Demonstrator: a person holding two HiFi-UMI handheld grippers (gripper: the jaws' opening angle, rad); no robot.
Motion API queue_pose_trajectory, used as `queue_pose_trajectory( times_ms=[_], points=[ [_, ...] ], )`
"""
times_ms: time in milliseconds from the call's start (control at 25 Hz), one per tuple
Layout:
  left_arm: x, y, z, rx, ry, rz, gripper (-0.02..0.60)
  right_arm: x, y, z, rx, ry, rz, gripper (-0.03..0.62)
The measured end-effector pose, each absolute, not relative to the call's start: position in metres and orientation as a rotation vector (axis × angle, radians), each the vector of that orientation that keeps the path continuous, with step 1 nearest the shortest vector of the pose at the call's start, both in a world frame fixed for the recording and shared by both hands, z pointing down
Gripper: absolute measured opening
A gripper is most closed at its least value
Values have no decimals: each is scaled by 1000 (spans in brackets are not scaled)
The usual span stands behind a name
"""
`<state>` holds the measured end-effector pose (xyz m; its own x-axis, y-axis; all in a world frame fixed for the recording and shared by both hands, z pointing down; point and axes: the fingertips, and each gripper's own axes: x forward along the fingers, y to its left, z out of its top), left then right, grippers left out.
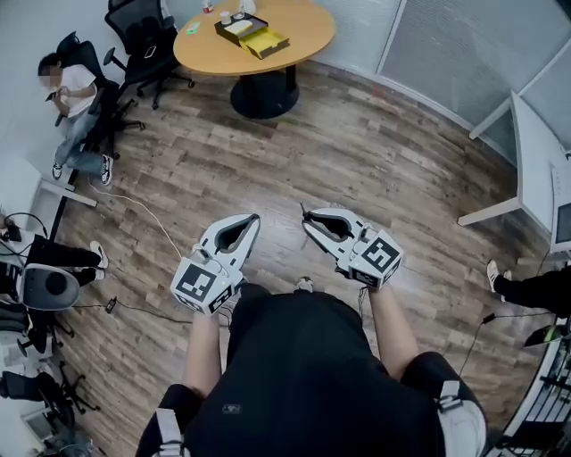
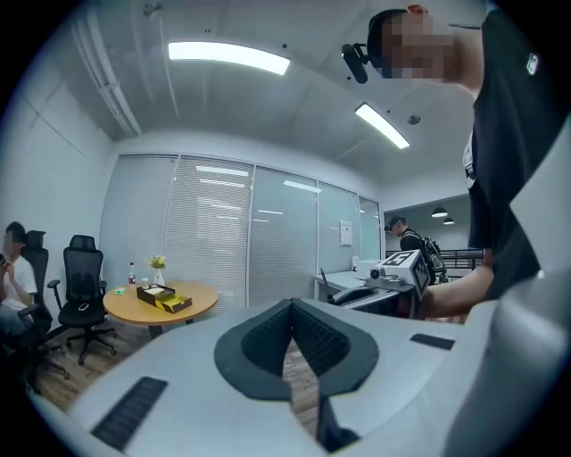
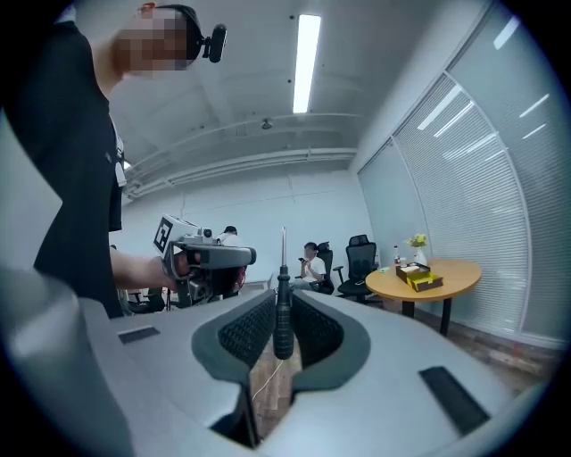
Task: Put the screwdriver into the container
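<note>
Carrying step: the right tool (image 3: 284,294) clamped the screwdriver (image 3: 282,330); the left tool (image 2: 291,308) was closed, empty. Both were well short of the surface (image 1: 299,40) bearing the container (image 1: 252,33); approaching came next.

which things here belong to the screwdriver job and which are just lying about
Job:
- screwdriver, clamped in the right claw
- box on the table, likely the container
- left claw, shut and empty

Lying about:
- chairs
- vase
- cable on the floor
</note>
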<state>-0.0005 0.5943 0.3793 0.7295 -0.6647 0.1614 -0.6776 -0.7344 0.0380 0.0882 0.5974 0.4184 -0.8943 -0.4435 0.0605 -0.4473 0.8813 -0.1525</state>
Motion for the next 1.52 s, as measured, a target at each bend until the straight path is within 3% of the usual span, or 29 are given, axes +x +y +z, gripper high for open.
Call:
queue_pose_trajectory(
  times_ms=[640, 1520],
  points=[
    [-8, 589, 382, 2800, -1130, 219, 5, 93, 587, 422, 718, -3017, 289, 51],
    [-37, 499, 385, 2799, -1048, 186, 5, 50, 512, 426, 692, -2926, 261, 51]
  ],
)
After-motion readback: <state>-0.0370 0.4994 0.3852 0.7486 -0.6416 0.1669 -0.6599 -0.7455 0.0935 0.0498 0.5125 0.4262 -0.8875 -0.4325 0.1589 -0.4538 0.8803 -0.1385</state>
